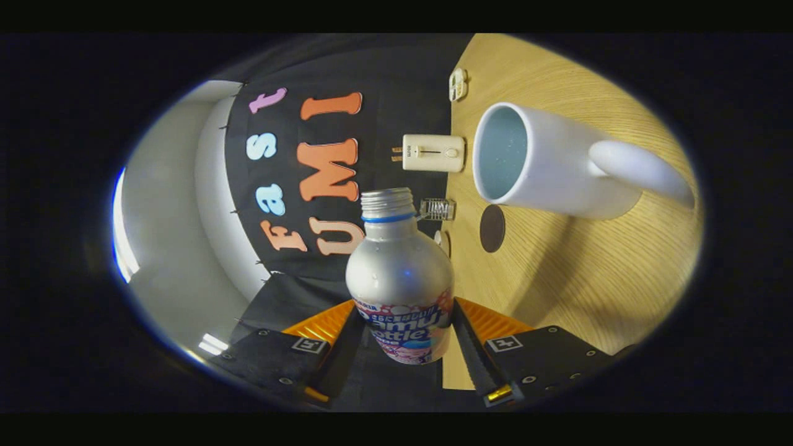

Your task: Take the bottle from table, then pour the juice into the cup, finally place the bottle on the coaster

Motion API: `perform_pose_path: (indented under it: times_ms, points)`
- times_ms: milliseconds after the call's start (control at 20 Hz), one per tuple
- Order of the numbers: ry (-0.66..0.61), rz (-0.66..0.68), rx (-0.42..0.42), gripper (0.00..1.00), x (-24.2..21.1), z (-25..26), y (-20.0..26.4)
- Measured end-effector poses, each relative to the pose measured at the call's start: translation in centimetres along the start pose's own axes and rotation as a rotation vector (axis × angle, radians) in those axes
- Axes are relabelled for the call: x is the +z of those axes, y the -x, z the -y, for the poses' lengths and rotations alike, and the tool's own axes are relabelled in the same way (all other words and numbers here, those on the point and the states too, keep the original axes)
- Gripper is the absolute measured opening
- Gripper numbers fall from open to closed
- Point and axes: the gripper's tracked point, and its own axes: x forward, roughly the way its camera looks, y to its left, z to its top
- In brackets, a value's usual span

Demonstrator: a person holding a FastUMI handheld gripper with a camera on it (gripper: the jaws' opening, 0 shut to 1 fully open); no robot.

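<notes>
Gripper (401, 347) clamped on bottle (399, 279) w/ both fingers, rolled sideways so neck nears cup (545, 164) mouth for pouring; coaster (492, 228) waits mid-table.

A cream rectangular plug-like box (433, 153) lies on the light wood-grain table (576, 260) near the black cloth wall, between a small clear ridged piece (437, 209) and a pale block (458, 84).

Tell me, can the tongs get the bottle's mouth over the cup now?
Probably yes. The tongs grip the silver bottle, rolled sideways, and the white cup stands just beyond its open mouth with nothing between them.
</notes>
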Motion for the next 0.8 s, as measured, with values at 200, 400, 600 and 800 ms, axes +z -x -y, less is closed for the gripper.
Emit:
perform_pose_path:
  times_ms: [200,400,600,800]
  points:
    - [-0.055,-0.005,0.015,0.79,0.1,-0.4,-0.1]
    - [-0.094,-0.016,0.029,0.78,0.0,-0.7,-0.1]
    - [-0.136,-0.017,0.042,0.79,0.2,-0.9,-0.1]
    - [-0.161,-0.017,0.055,0.79,0.5,-1.2,-0.1]
